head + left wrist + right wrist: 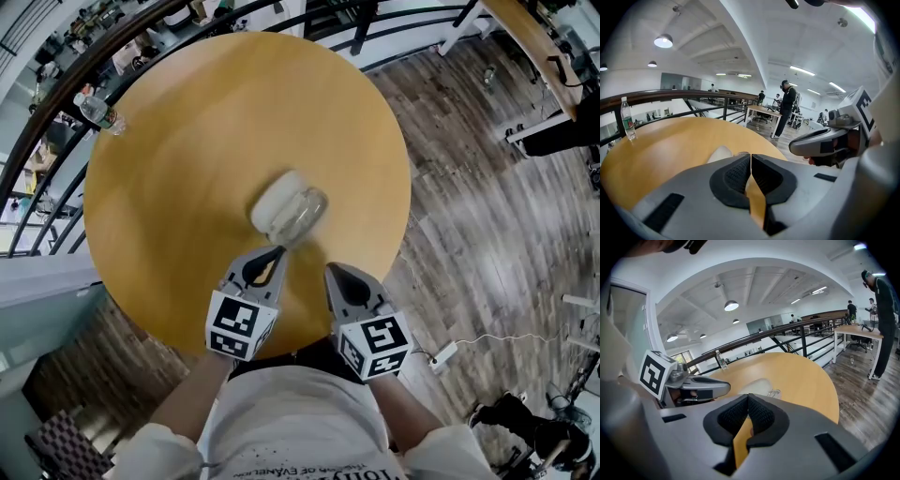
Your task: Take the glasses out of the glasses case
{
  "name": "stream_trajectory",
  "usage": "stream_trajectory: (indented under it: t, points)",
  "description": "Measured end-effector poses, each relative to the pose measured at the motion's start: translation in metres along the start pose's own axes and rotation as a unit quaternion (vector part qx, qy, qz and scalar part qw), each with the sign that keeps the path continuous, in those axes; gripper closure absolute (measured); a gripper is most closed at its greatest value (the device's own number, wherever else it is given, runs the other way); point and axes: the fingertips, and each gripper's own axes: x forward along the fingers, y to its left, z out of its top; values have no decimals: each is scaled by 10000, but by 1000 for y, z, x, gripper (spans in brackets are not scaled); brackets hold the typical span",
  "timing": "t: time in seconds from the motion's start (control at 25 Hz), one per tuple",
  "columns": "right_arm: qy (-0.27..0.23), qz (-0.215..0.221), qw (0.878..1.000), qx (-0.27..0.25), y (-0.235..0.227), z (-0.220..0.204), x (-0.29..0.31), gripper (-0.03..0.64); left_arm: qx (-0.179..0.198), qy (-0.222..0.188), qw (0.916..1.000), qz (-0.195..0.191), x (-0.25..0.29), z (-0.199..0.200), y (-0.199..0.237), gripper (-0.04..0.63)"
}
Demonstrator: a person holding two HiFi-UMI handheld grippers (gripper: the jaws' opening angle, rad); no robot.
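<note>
A white glasses case (275,199) lies near the middle of the round wooden table (187,141). Clear-lensed glasses (305,216) rest against its near right side; the picture is blurred there, so I cannot tell whether they lie in the case or beside it. My left gripper (273,257) is shut and empty, just short of the case. My right gripper (335,273) is also shut and empty, a little nearer to me. In the left gripper view the jaws (750,158) meet, with the case (720,153) beyond them. The right gripper view shows the case (757,386) and glasses (775,393) ahead.
A plastic water bottle (97,112) stands at the table's far left edge, by a dark railing (56,103). Wooden floor (487,206) lies to the right. A person in dark clothes (787,105) stands by desks in the distance.
</note>
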Motion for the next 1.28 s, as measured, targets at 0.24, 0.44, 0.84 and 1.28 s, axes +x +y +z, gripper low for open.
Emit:
stream_trajectory:
  t: [0.24,0.44,0.84,1.28]
  points:
    - [74,50,10000,29,-3,-4,14,595,36,256,9997,-47,22,-15,15,566]
    - [128,56,9999,65,-8,-6,23,595,133,459,9988,-71,36,-25,23,566]
    - [273,6,9995,153,-24,-17,29,595,142,793,9966,-155,62,-40,32,566]
    - [373,31,9989,284,-29,-28,38,595,321,1095,9927,-403,88,-60,41,560]
